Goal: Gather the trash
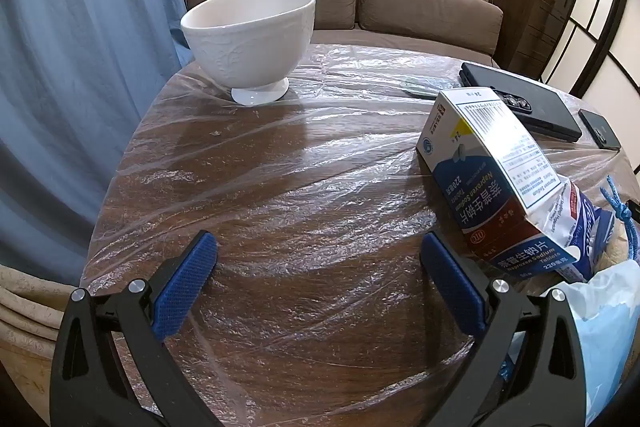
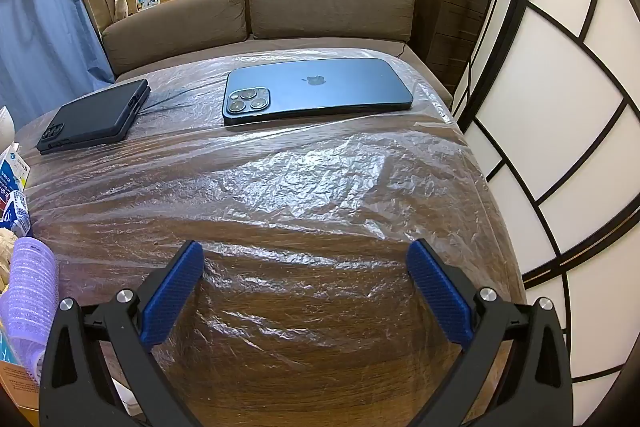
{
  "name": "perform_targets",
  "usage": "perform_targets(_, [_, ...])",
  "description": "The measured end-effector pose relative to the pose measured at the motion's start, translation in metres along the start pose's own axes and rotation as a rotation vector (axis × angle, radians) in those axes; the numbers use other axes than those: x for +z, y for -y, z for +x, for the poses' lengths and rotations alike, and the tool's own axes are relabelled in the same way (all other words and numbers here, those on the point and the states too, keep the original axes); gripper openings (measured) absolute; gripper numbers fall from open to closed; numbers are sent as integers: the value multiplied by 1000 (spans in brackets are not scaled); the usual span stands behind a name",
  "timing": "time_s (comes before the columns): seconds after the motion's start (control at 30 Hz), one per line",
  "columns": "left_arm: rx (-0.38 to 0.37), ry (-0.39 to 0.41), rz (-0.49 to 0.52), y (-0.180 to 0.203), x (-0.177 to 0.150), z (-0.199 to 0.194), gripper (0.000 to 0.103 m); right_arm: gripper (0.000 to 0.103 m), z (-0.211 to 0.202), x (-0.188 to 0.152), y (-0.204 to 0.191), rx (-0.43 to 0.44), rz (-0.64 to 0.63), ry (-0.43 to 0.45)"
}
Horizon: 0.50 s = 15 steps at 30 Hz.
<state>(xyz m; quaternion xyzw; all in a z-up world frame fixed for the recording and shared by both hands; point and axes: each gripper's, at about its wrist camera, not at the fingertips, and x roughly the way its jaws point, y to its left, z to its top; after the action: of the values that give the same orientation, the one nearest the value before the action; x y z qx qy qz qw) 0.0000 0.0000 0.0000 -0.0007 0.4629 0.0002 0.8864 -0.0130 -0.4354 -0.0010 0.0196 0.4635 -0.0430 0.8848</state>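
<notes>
A round wooden table [image 1: 280, 187] is covered with crinkly clear plastic wrap [image 2: 320, 179]. A wide bare patch is seen in front of the left gripper [image 1: 318, 255], and another in front of the right gripper [image 2: 305, 265]. In the right view the table's edge curves away close on the right, next to a white screen wall [image 2: 560, 107]. A brown sofa [image 1: 400, 7] is seen past the far edge.

A white bowl [image 1: 250, 39] is set upright near the far left edge; its inside cannot be seen. At the right of the left view a pile of trash is gathered: a medicine box [image 1: 488, 171] is lying tilted, its long side running from the far end toward the camera, resting on a crumpled blue and white packet [image 1: 580, 227] and some tissue [image 1: 608, 307]. What holds the pile cannot be told. A purple hair roller [image 2: 30, 291] is seen at the left of the right view.

A black case [image 2: 92, 119] and a blue phone [image 2: 320, 91] are laid flat, the phone's long side running across.

The fingers of both grippers are spread wide apart, and nothing is held.
</notes>
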Motion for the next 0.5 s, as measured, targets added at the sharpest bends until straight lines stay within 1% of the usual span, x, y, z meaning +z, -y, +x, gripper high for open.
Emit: perform_targets(0.5, [-1,0,0,-1,-1,0,102,99,-1,0,-2,0,0,1])
